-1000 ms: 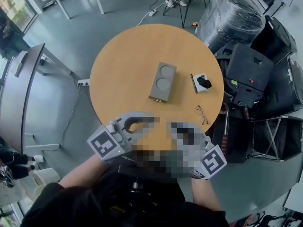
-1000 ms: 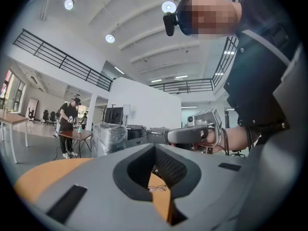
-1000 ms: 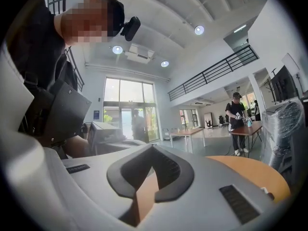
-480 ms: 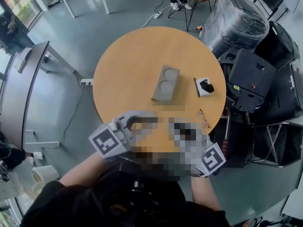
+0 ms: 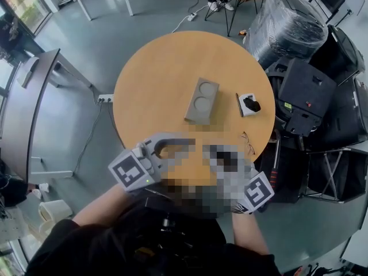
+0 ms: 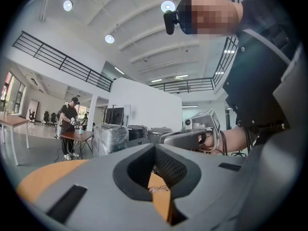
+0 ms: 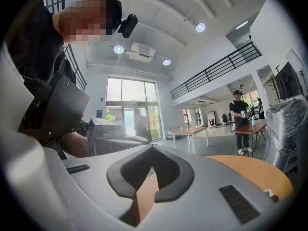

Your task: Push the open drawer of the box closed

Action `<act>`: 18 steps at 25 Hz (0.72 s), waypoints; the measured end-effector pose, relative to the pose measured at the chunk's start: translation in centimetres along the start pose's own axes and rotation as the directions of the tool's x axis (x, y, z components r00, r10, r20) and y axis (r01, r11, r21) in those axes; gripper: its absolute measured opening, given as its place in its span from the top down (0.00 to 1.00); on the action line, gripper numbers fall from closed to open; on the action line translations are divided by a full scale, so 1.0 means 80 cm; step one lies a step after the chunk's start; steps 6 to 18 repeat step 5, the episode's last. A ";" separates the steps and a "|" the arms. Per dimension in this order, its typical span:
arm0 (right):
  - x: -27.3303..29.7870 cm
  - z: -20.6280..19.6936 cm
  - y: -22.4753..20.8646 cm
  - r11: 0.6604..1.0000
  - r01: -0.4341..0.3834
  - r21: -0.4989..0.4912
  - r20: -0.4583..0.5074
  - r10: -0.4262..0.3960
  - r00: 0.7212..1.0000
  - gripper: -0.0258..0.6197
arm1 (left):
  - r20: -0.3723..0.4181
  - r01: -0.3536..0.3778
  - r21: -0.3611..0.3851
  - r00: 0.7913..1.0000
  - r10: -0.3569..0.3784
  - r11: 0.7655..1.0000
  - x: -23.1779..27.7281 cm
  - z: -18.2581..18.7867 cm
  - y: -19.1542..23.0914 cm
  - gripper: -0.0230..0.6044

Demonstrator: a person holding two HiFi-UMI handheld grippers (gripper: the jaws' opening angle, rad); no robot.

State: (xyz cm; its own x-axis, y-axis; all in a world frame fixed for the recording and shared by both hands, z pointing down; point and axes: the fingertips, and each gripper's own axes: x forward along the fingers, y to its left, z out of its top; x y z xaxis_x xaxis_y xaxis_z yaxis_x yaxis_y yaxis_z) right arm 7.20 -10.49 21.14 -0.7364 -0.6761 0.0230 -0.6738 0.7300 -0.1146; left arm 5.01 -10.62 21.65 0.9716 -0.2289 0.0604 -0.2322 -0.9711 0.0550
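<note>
A grey box with two round recesses on top lies near the middle of the round wooden table. Its drawer is too small in the head view to make out. Both grippers hover at the table's near edge, well short of the box. My left gripper points right and my right gripper points left, so they face each other, partly under a mosaic patch. The left gripper has its jaws closed tip to tip with nothing between them. The right gripper looks the same.
A small white item with a black object on it lies right of the box. A pair of glasses lies near the table's right edge. Black cases and a wrapped chair crowd the floor to the right. A person stands at a far table.
The head view has shifted slightly. Both grippers stay at the table's near edge, and the box has not moved.
</note>
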 end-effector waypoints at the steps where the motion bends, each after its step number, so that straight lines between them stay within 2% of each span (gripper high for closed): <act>1: -0.001 0.001 0.001 1.000 0.000 -0.002 0.001 0.000 1.000 0.94 | -0.001 0.000 0.000 1.000 0.000 1.000 -0.001 0.000 -0.001 0.91; 18: -0.007 0.011 0.007 1.000 0.002 0.000 0.002 -0.002 1.000 0.94 | -0.006 0.002 0.005 1.000 -0.002 1.000 -0.001 0.011 -0.009 0.91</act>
